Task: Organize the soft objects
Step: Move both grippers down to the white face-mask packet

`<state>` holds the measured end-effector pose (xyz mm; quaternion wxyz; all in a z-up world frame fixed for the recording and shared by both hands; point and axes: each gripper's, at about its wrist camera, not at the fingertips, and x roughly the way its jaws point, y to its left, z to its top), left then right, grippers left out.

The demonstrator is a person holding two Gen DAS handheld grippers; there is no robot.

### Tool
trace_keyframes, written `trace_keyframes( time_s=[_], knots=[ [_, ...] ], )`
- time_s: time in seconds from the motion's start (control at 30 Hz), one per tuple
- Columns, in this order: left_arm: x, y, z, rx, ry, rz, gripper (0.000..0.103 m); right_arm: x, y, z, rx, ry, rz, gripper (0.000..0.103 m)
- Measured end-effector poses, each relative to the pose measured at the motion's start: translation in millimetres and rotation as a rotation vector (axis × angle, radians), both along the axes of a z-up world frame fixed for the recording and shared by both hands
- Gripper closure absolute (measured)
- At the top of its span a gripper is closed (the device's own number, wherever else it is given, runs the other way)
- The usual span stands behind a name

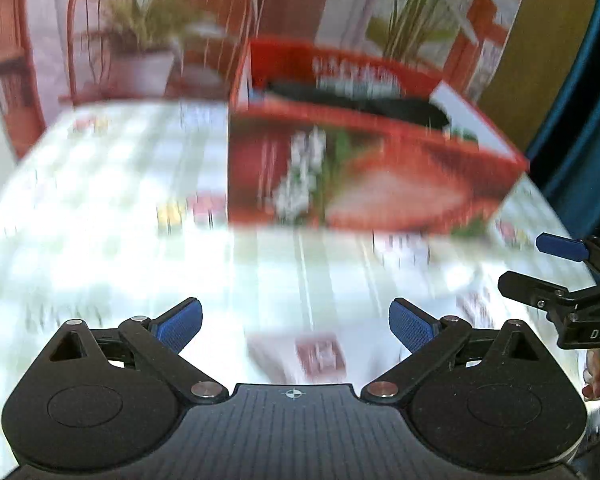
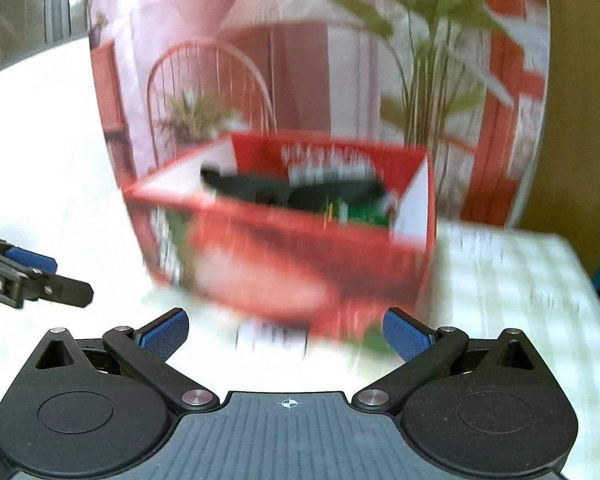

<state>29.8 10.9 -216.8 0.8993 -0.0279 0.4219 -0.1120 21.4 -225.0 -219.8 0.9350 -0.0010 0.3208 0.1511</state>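
Hovering over the checked tablecloth (image 1: 100, 200), we hold both grippers — left gripper (image 1: 296, 326), right gripper (image 2: 286, 334) — spread wide, empty, facing the red box (image 1: 360, 184) with dark fabric (image 1: 360, 100) inside.

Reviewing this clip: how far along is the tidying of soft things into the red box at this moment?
Done: a black soft item and something green already lie inside the open red box. In hand: nothing; the left gripper and right gripper are both open and empty over the checked tablecloth. Left: no other soft item shows on the cloth, though the blur makes this uncertain.
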Motion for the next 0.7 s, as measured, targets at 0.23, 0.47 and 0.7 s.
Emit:
trace_keyframes(
  time_s=[0.23, 0.47, 0.7],
  knots=[
    [-24.6, -2.3, -35.9, -0.026, 0.078, -0.014, 0.003, -34.3, -6.4, -41.8, -0.046, 0.101, -0.027, 0.0],
    [-31.8, -7.7, -46.5, -0.055, 0.082, -0.047, 0.007, -33.8, -20.4, -57.6, -0.024, 0.14, -0.09, 0.0],
    [-36.9, -4.4, -54.4, -0.105, 0.081, -0.076, 0.02, -27.5, -24.9, -68.3, 0.042, 0.17, -0.095, 0.0]
  ],
)
